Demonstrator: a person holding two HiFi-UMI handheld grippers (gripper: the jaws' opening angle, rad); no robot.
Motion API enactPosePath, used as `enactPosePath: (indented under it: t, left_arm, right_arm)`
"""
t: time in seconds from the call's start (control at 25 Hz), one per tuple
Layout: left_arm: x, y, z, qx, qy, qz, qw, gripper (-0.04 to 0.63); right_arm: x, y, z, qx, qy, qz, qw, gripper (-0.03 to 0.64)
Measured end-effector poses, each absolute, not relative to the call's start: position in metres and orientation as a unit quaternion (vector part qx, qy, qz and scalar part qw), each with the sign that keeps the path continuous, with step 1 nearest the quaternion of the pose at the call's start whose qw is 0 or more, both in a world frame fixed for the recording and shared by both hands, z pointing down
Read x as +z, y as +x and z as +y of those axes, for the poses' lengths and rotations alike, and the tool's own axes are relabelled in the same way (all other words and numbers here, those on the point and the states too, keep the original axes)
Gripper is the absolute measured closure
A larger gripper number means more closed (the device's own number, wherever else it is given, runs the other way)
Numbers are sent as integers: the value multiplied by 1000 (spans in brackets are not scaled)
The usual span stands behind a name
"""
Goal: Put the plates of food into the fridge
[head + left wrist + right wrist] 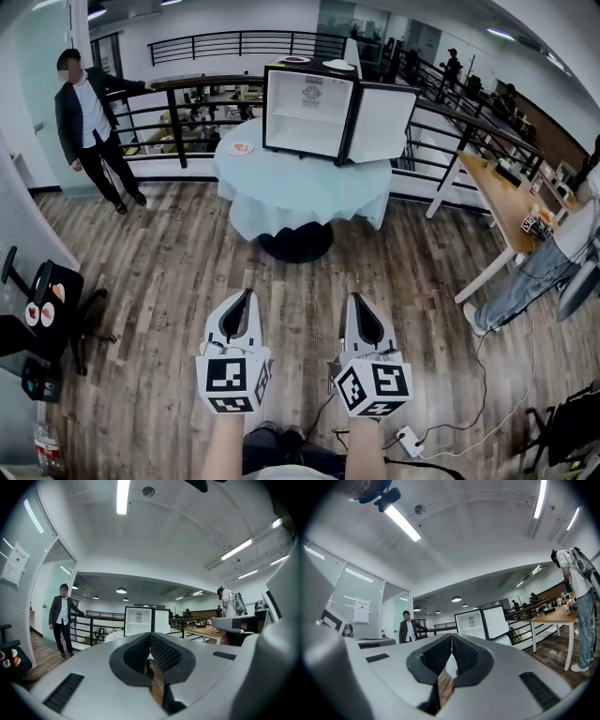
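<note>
Jaws together over plank floor point(178, 272); open fridge point(307, 114) stands on clothed round table point(300, 187).

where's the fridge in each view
Head view: fridge at top centre, open, on the round table.
Left gripper view: fridge near the centre, slightly left.
Right gripper view: fridge right of centre, a little below the middle.
Shared landmark: the person in a dark jacket by the railing, left of the fridge in all three views.
</note>
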State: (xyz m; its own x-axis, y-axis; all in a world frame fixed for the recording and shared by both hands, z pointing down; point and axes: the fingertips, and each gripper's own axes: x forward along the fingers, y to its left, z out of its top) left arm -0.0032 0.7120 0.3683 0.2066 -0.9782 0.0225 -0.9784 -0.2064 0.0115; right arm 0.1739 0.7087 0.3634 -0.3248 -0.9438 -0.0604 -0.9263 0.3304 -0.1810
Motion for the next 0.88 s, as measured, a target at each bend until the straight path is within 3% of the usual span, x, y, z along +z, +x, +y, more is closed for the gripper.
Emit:
enactPosePath:
  t: [0.48,0.88]
  left_arm:
    - [382,-11,707,14,750,-661,22,589]
    - [384,-31,636,13,752,-659,24,589]
  right_arm:
    - [373,174,692,-72,-549,830,75,603]
    - [376,151,621,-74,-545,832,75,603]
